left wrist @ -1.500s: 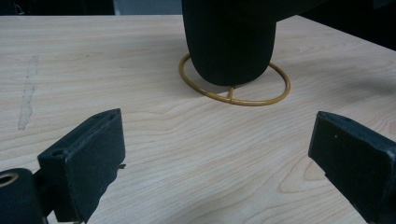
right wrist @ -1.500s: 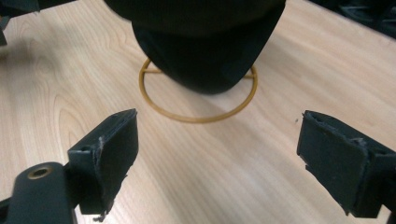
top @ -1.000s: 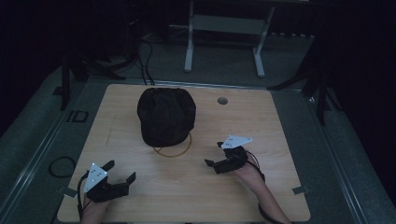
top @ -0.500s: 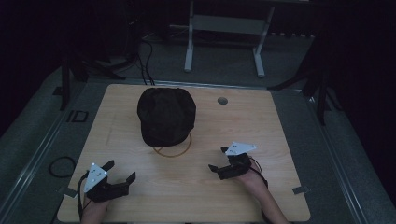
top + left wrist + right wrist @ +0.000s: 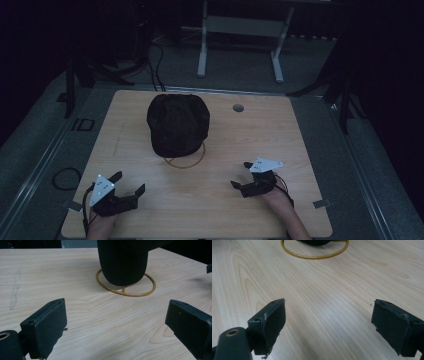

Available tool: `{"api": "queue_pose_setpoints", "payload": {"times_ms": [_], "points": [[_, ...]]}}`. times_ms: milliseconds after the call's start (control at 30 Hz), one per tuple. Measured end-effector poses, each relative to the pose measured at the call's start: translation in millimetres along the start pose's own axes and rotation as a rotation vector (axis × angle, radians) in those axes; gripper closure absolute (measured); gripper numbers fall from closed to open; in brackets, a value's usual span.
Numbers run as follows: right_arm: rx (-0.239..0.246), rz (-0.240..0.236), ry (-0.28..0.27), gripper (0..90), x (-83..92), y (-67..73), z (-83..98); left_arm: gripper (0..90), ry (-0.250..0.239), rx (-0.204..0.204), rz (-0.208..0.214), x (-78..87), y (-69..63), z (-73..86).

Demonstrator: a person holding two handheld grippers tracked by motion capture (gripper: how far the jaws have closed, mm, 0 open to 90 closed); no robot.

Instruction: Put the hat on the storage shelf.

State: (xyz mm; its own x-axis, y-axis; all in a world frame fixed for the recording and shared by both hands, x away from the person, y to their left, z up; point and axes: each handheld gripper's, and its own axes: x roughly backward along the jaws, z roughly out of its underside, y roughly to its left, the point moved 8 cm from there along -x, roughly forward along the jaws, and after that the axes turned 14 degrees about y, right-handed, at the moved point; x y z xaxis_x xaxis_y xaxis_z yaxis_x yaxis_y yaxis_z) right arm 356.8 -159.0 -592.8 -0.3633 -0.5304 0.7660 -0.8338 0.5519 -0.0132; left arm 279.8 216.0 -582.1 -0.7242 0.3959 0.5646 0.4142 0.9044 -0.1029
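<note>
A black cap (image 5: pixel 177 125) sits on a gold wire ring stand (image 5: pixel 186 161), toward the far middle of the wooden counter (image 5: pixel 300 135). The left tool (image 5: pixel 126 186) rests near the counter's front left corner, its jaws spread wide with nothing between them. The right tool (image 5: pixel 241 175) sits toward the front right, jaws likewise wide and empty, aimed toward the ring. Both are well apart from the cap. In the left gripper view the cap (image 5: pixel 122 260) stands above the ring (image 5: pixel 126 286); the right gripper view shows the ring's near arc (image 5: pixel 314 251). A small round hole (image 5: pixel 238 107) lies right of the cap.
</note>
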Motion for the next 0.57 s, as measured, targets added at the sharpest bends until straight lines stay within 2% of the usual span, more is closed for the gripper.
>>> {"api": "queue_pose_setpoints", "payload": {"times_ms": [567], "points": [[-0.003,0.003,-0.004,12.1,5.7,0.3,9.9,4.5,0.002,0.001,0.004,-0.3,0.0,0.5]]}}
